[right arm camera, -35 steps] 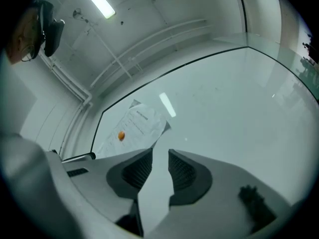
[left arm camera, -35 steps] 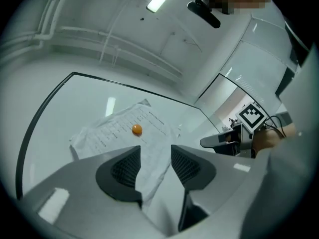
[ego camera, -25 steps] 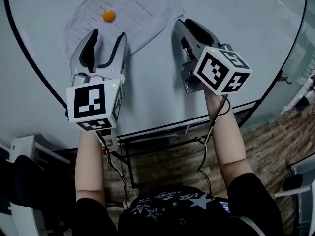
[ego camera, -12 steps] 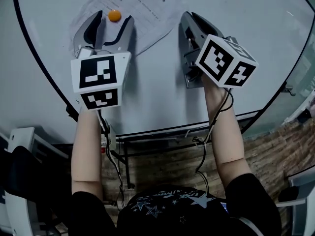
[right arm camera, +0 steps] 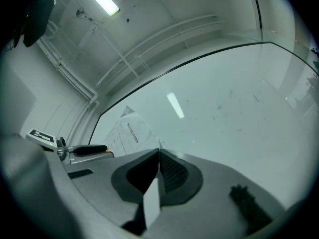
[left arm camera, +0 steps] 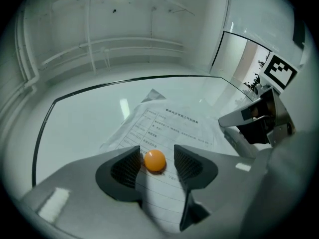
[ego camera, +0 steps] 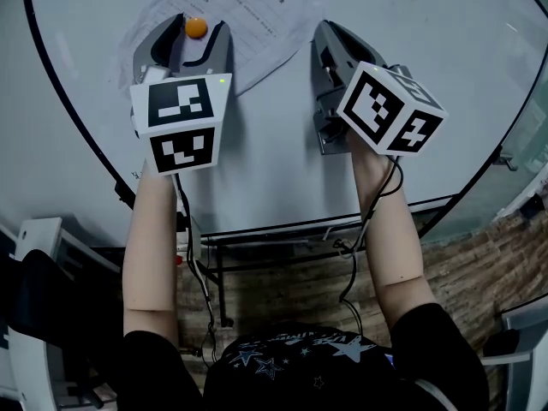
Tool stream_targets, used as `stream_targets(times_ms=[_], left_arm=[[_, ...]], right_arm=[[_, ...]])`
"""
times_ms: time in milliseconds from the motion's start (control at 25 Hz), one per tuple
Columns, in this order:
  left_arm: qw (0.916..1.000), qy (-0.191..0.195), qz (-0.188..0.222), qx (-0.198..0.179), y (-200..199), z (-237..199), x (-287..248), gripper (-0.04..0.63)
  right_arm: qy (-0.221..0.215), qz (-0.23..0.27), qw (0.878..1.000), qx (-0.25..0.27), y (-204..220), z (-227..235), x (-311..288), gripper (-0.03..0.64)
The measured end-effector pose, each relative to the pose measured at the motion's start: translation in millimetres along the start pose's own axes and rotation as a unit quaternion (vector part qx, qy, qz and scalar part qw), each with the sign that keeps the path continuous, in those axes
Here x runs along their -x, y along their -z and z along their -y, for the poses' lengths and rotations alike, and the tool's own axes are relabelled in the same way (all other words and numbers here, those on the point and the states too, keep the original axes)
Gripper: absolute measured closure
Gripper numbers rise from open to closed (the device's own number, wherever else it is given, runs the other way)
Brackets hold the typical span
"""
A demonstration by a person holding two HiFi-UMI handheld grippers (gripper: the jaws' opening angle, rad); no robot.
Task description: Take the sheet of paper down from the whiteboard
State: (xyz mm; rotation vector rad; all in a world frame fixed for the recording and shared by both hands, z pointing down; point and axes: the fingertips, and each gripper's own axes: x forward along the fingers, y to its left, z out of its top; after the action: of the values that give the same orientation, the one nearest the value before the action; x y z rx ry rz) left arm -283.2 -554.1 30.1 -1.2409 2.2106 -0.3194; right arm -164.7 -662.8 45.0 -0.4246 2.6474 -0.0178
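A printed sheet of paper (ego camera: 248, 11) hangs on the whiteboard (ego camera: 411, 24), pinned by a round orange magnet (ego camera: 196, 27). My left gripper (ego camera: 194, 31) straddles the magnet (left arm camera: 155, 161). Its jaws are closing; the left pad is almost on the magnet and a gap remains at the right pad. My right gripper (ego camera: 324, 29) is at the sheet's right edge, shut on it. A white strip of that paper shows pinched between its pads (right arm camera: 167, 171). The sheet (right arm camera: 127, 131) lies to that gripper's left.
The whiteboard's black rim (ego camera: 64, 110) curves round both sides, with a tray ledge (ego camera: 325, 221) along its lower edge. Cables (ego camera: 355, 247) hang from both grippers over the stand's legs and a wooden floor (ego camera: 479, 238). A white and black chair (ego camera: 34, 315) stands at the lower left.
My left gripper has risen up the board until its jaws sit either side of the orange magnet. The right gripper stayed at the sheet's edge and its jaws closed.
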Motion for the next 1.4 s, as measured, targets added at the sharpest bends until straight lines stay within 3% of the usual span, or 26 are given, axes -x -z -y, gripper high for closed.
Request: stream_targets(times_ms=[280,440,760,960,1200,1400], left_arm=[[0.9997,-0.016,0.000,-0.018,2,4,-1,0.468],[0.9999,-0.009,-0.006,0.002,3,3,0,0.471],[1.0000,-0.001,-0.007,0.000,5,2,2,0.472],[0.9992,-0.005,0.039,0.004,-10,-6,24,0.472],[0.9971,0.020,0.072,0.014,-23,-4,70,0.471],[0.9954,0.053,0.075,0.027,-26,-18,100,0.471]], right_arm=[[-0.011,0.004,1.000,-0.006,0,-1,0,0.600],[-0.022,0.009,1.000,-0.018,-2,-3,0,0.601],[-0.031,0.020,0.999,-0.010,-7,-9,6,0.601],[-0.022,0.032,0.999,-0.021,-8,-21,16,0.601],[-0.027,0.021,0.999,0.031,-3,-55,45,0.601],[-0.003,-0.007,0.999,0.053,-6,-64,54,0.603]])
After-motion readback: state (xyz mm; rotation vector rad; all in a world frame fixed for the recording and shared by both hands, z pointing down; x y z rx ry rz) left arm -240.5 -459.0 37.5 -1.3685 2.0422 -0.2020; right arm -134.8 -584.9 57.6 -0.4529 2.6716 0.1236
